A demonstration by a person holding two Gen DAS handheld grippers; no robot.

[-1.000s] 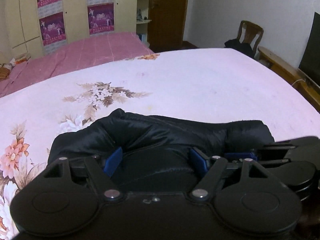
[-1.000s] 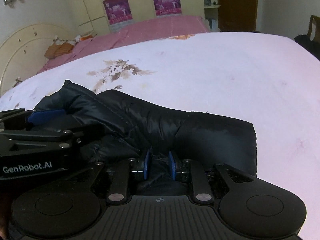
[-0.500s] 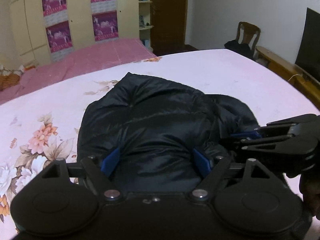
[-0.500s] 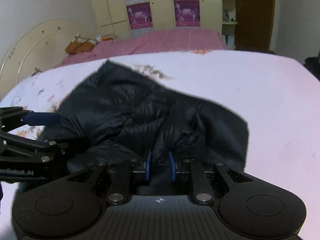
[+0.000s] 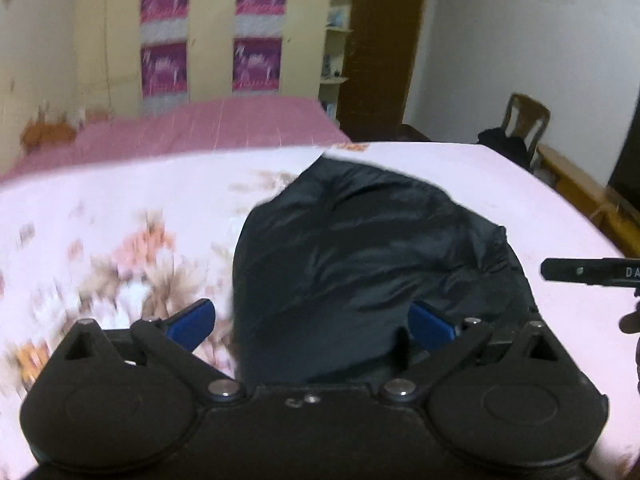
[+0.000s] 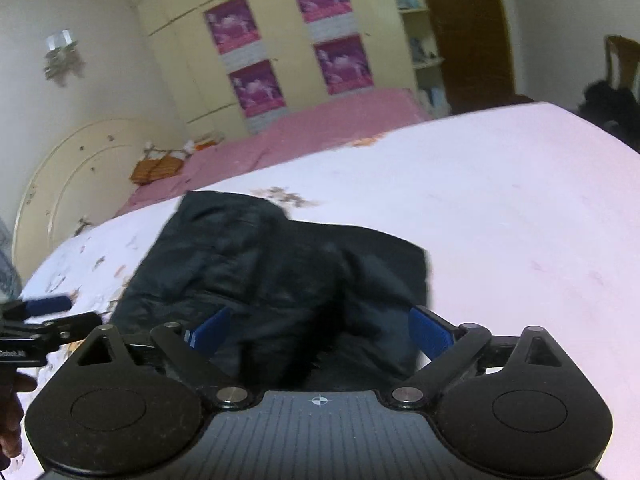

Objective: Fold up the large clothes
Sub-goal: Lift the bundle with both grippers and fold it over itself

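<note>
Jacket [image 5: 372,256], black and puffy, lies bunched in a folded heap on the bed [image 5: 120,208], whose pale pink sheet carries a flower print toward its left edge. Seen from the left wrist, the heap sits toward the middle of the bed, with bare sheet to its left, right and far side; its near edge runs under the tool's body. Left tongs [image 5: 312,322] are spread wide: the left blue finger [image 5: 192,320] stands over the flowered sheet just beside the jacket's left edge, the right one over the dark cloth, and nothing is pinched between them. Right tongs [image 6: 320,330] are spread wide too, both blue fingers [image 6: 430,330] standing over the near part of the jacket [image 6: 280,272], gripping nothing; whether the pads touch the cloth cannot be told, as the frame is blurred. Each tool shows at the edge of the other's view, the right one beside the jacket's right edge and the left one beside its left edge. Beyond the bed's far edge lies a second bed with a pink cover [image 6: 320,128], then a cream wardrobe [image 6: 280,40] with purple posters, and a wooden chair [image 5: 528,120] stands near the far right corner.
</note>
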